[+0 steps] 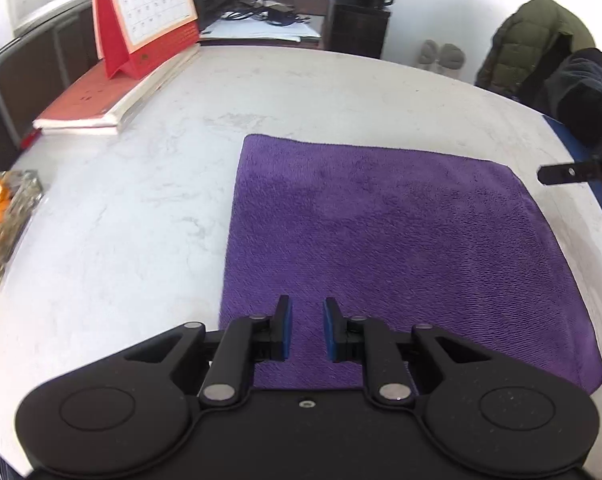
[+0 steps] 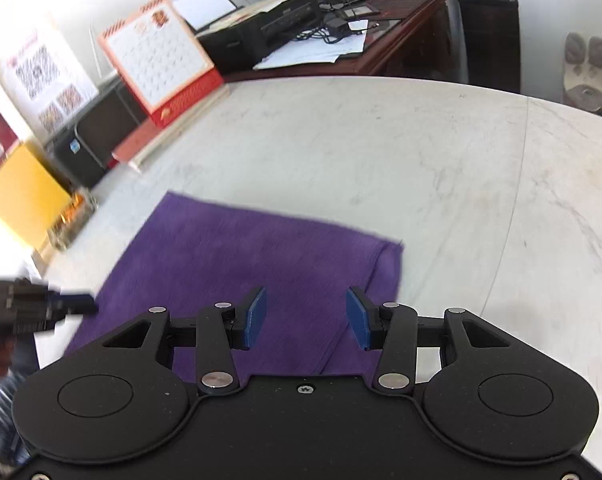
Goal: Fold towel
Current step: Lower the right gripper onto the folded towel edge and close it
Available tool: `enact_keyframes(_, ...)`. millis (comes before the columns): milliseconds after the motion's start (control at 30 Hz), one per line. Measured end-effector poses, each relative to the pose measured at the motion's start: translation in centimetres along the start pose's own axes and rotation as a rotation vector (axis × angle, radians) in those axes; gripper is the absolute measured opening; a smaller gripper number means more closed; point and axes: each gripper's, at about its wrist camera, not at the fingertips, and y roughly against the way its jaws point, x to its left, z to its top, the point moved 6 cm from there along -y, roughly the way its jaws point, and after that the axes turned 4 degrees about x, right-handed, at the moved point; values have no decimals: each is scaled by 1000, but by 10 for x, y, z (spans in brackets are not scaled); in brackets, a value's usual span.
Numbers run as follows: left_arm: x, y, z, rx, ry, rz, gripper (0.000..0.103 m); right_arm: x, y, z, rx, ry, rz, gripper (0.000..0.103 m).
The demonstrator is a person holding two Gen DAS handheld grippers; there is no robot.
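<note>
My left claw (image 1: pixel 307 328) hangs over the near edge of the purple towel (image 1: pixel 381 248), its blue pads a narrow gap apart with nothing between them. My right claw (image 2: pixel 307 318) stands wider, also empty, above the towel's right side. The towel lies flat on the pale marbled counter (image 1: pixel 141 208), already doubled by the look of it.

I judge the cloth soft, light and limp: terry pile that will sag and drape the moment I lift it, with nothing fragile or slippery about it. A pinch has to catch every layer at a corner or along an edge, or the lower one will stay behind on the counter. The two near corners look the sensible places to take hold, one per claw.

The right wrist view shows what the left does not: a diagonal line where an upper layer ends short of the towel's right edge, leaving a strip of lower cloth exposed. The left wrist view shows the near right corner, and the far edge straight and square, a red desk calendar (image 1: pixel 141 12) standing well apart.
</note>
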Motion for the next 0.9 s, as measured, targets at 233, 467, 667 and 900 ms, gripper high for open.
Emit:
enact_keyframes(233,-36,-5,-11,28,-20,66,15,-28,-38,20,21,-5,94,43)
enact_keyframes(467,-66,-20,5,25,-103,-26,15,-37,-54,25,26,-75,121,43)
enact_keyframes(667,-77,-44,25,30,-146,-121,15,-33,-54,26,20,-182,216,43)
enact_keyframes(900,-78,-57,32,22,-139,-175,15,-38,-53,17,31,-232,193,43)
